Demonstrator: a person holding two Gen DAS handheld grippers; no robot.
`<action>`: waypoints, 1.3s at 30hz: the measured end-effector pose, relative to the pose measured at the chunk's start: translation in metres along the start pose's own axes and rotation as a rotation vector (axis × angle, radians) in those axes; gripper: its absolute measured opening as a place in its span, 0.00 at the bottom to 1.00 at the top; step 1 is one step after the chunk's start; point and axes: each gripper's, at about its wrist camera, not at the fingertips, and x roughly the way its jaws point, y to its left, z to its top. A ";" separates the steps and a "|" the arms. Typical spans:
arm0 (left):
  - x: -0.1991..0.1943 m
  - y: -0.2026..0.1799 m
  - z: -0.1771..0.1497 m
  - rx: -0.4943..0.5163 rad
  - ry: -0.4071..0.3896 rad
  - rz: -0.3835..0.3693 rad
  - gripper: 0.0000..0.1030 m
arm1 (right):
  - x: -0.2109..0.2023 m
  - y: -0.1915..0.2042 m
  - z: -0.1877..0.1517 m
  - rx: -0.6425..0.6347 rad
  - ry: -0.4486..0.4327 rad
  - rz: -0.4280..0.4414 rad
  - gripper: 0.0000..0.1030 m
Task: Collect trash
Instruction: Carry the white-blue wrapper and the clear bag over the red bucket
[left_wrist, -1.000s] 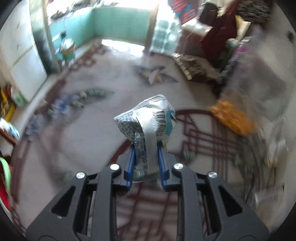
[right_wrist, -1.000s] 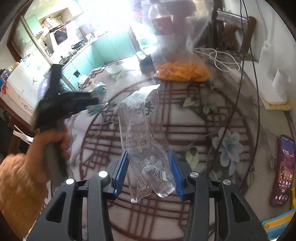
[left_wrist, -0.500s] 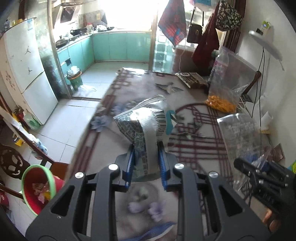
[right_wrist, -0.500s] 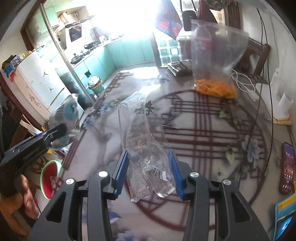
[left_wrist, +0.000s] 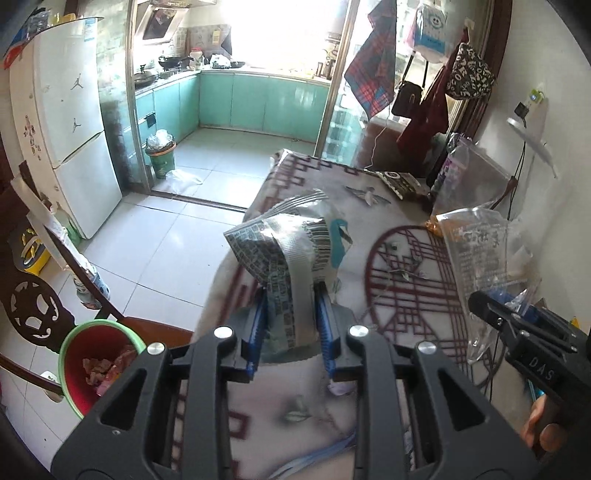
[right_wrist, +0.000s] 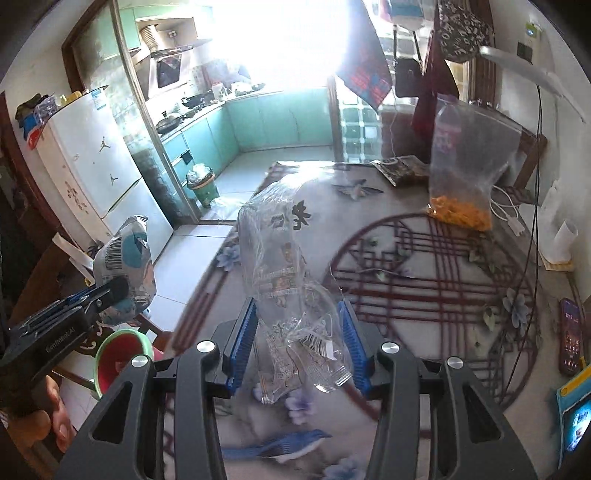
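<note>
While both wrappers hang in the air over the worktop (left_wrist: 388, 221), I read them like this: crumpled silver foil snack bag (left_wrist: 291, 243), barcode + teal print, is pinched hard between my left tongs (left_wrist: 291, 321), blue pads closed tight on its neck. Same bag shows in the right cam at the far left, over the worktop's edge. Clear plastic wrapper (right_wrist: 284, 266) w/ black characters on it sits between the right tongs (right_wrist: 299, 343); pads press its crinkled lower end from both sides, jaws partway apart, upper part standing up and slightly curled. A hand (right_wrist: 44, 413) grips the left tool's handle, bottom left of right cam.

Below the worktop edge, on the floor side, a red bin w/ green rim (left_wrist: 92, 365) holds some scraps. Worktop has a patterned cloth, maroon lattice circle. On it further back: tall clear bag of orange snacks (right_wrist: 465, 177), dark printed packet (right_wrist: 402, 170). Phone (right_wrist: 570, 339) lies near right edge. White fridge (left_wrist: 62, 122) at left, teal kitchen cabinets (left_wrist: 258, 99) beyond.
</note>
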 end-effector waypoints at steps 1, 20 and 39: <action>-0.002 0.006 0.000 -0.001 0.000 -0.001 0.23 | 0.000 0.006 0.000 -0.002 -0.004 0.001 0.43; -0.034 0.100 -0.010 -0.065 -0.024 0.018 0.23 | -0.002 0.112 -0.005 -0.066 -0.035 0.032 0.43; -0.049 0.200 -0.028 -0.204 -0.010 0.141 0.24 | 0.020 0.212 -0.011 -0.210 -0.001 0.116 0.44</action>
